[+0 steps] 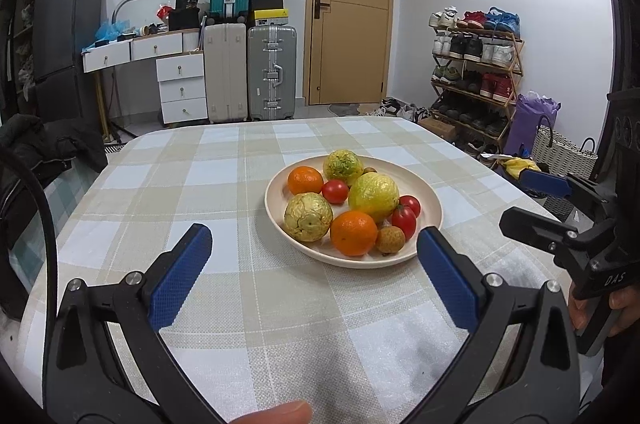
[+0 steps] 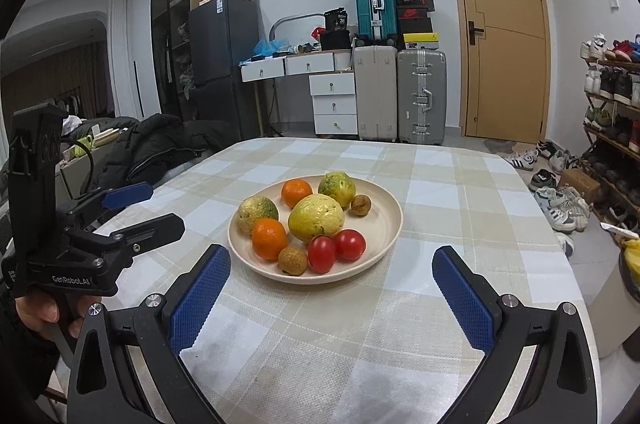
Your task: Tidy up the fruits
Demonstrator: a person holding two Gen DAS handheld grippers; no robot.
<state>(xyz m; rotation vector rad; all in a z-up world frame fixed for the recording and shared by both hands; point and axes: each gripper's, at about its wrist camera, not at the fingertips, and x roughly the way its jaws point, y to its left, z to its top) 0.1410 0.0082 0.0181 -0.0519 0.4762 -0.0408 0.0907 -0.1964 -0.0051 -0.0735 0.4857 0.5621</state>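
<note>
The left hand-held gripper point(image 1: 314, 248) is spread wide, with nothing between its blue pads; it hangs above the checked table point(image 1: 200, 191). The right hand-held gripper point(image 2: 331, 272) is likewise spread wide and empty above the same table. Each unit appears in the other's view: the right one at the right edge of the left view, the left one at the left edge of the right view, each gripped by a hand point(image 2: 40, 312).

Just ahead of both sets of fingertips sits a cream plate point(image 1: 432, 224) on the table. The plate carries all the fruit:
- two oranges point(image 1: 353, 233), one nearest the left gripper, one farther back;
- three yellow-green fruits point(image 1: 373, 196);
- three red tomatoes point(image 2: 321, 253);
- a small brown fruit point(image 2: 293, 260) at the near rim and a second one point(image 2: 361, 204) toward the far side.

Beyond the table stand suitcases point(image 1: 272, 71) and a door point(image 1: 352, 7).
</note>
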